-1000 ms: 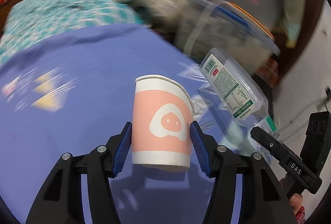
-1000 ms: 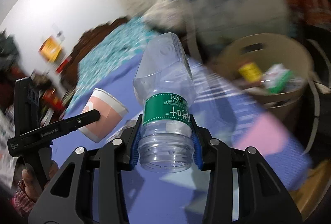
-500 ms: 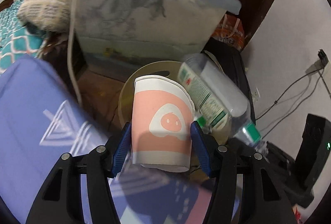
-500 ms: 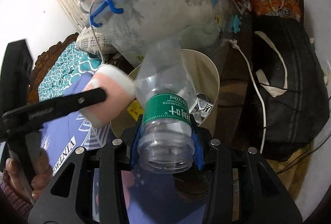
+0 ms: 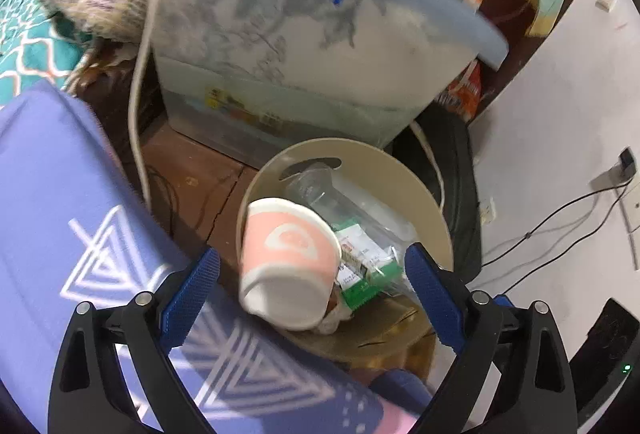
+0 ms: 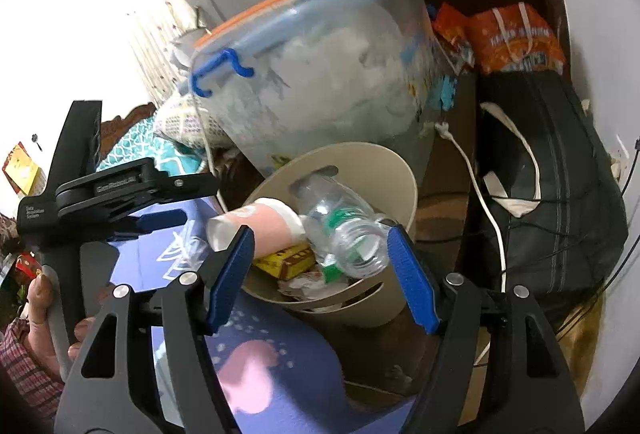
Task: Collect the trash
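Behind the round beige plastic bin [image 5: 424, 193] stands a big translucent storage box with a blue handle [image 5: 312, 49], and a purple patterned bedspread [image 5: 60, 193] fills the seven o'clock side of both views. Both the left tongs [image 5: 312, 286] and the right tongs [image 6: 320, 270] are opening, their blue pads touching nothing. Between them, over the bin's mouth, the pink-and-white paper cup [image 5: 288, 266] tilts at nine o'clock of the clear plastic bottle with a green label [image 6: 340, 230], among wrappers.
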Demonstrator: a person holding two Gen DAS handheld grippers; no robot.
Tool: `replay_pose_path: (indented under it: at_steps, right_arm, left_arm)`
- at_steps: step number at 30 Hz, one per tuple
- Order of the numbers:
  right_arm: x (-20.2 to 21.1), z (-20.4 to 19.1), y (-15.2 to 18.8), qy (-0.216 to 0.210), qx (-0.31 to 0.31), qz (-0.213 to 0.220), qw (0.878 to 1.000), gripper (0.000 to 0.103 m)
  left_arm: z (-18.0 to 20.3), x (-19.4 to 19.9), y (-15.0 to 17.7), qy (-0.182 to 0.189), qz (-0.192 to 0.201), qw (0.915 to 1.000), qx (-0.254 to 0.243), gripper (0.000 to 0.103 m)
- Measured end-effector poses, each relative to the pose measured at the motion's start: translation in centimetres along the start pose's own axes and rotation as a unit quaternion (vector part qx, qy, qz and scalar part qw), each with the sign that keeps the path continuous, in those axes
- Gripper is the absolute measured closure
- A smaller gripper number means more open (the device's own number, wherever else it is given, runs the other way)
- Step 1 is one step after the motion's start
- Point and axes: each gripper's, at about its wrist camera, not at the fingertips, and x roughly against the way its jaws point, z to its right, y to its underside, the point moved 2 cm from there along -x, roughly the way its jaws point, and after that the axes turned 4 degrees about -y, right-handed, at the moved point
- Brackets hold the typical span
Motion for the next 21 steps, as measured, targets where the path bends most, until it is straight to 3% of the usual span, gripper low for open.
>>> replay_pose_path:
  at_steps: [3, 4, 6, 9, 11, 15, 18, 21]
  right_arm:
    - [2.2, -2.4, 0.7, -0.014, 0.021, 0.01, 1.0, 0.038]
    - [2.2, -3.6, 0.9, -0.02, 0.036, 0.007, 0.999, 0.048]
    - [1.5, -6.1, 1.0, -0.038, 0.065, -0.006, 0.997, 0.059]
    - [0.8, -9.7, 1.5, -0.081, 0.086, -0.03, 0.993, 0.059]
    - [0.8, -12.2, 2.3, -0.111, 0.09, -0.035, 0.989, 0.057]
    - [1.3, -15.5, 4.8, -0.137, 0.074, -0.032, 0.987, 0.034]
    - [2.2, -16.0, 7.3, -0.117, 0.038, -0.02, 0.992, 0.021]
    - [3.2, -16.0, 9.5, -0.093, 0.017, -0.02, 0.995, 0.016]
  left_arm:
    - [-1.5, 3.0, 1.2, 0.005, 0.021, 0.9996, 0.017, 0.014]
    - [-2.2, 4.1, 1.8, 0.007, 0.027, 0.9994, 0.021, 0.015]
    - [-3.6, 6.5, 3.3, 0.012, 0.037, 0.9988, 0.031, 0.022]
    - [-5.4, 9.9, 6.2, 0.006, 0.052, 0.9979, 0.038, 0.026]
    - [-6.6, 12.0, 8.8, -0.021, 0.063, 0.9972, 0.034, 0.026]
    - [-7.6, 15.0, 13.0, -0.079, 0.08, 0.9932, 0.029, 0.024]
    - [-7.4, 16.7, 15.7, -0.1, 0.09, 0.9908, 0.015, 0.024]
    - [-6.6, 18.1, 17.8, -0.114, 0.106, 0.9878, -0.007, 0.017]
